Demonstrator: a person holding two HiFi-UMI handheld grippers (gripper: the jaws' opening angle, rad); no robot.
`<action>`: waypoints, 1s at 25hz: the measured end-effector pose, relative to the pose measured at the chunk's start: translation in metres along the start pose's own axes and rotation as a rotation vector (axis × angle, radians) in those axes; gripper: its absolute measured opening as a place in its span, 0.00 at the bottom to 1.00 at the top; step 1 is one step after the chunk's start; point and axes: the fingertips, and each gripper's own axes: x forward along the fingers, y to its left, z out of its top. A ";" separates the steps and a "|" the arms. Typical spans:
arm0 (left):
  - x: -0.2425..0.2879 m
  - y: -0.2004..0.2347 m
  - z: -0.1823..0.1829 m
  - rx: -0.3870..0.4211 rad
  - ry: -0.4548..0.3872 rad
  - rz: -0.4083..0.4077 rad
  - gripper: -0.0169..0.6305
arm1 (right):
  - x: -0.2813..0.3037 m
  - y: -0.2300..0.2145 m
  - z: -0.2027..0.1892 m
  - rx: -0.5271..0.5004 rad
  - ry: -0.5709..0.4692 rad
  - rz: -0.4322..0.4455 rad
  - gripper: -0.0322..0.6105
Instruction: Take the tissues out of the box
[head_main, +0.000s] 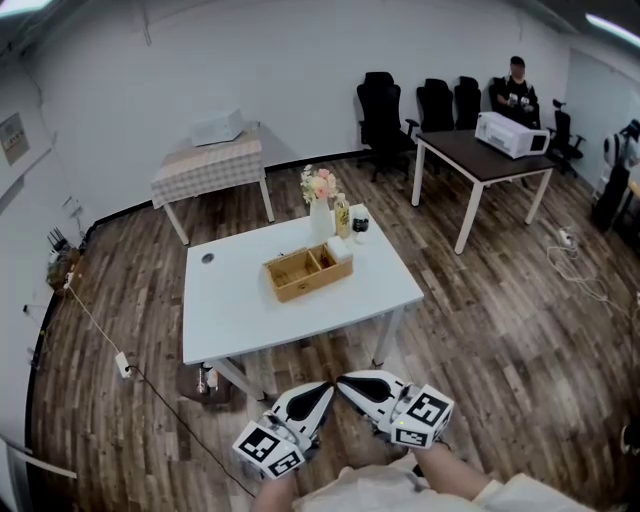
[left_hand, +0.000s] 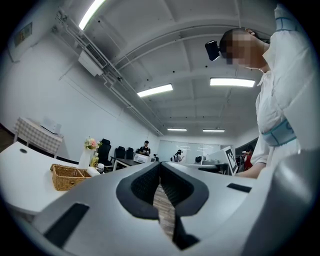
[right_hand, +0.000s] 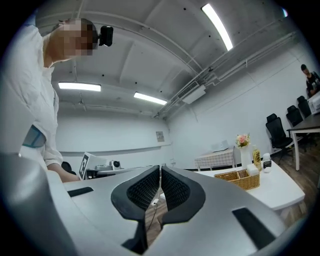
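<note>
tissues, a white block, sit in the right end compartment of the tan woven wicker box on the white counter. your left claw and right claw hang well apart from it, both pressed together and empty.

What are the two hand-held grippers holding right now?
Nothing. The left hand-held gripper and the right hand-held gripper both have their jaws closed together with nothing between them, short of the white rectangular table.
</note>
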 end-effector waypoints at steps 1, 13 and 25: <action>0.000 0.001 0.000 0.000 0.001 0.002 0.03 | 0.002 0.001 0.000 -0.006 0.001 -0.002 0.10; -0.003 0.017 -0.001 -0.005 -0.001 0.014 0.03 | 0.018 -0.005 -0.009 -0.022 0.031 -0.006 0.10; -0.004 0.030 0.000 -0.030 -0.017 0.027 0.03 | 0.031 -0.012 -0.012 0.002 0.062 -0.010 0.10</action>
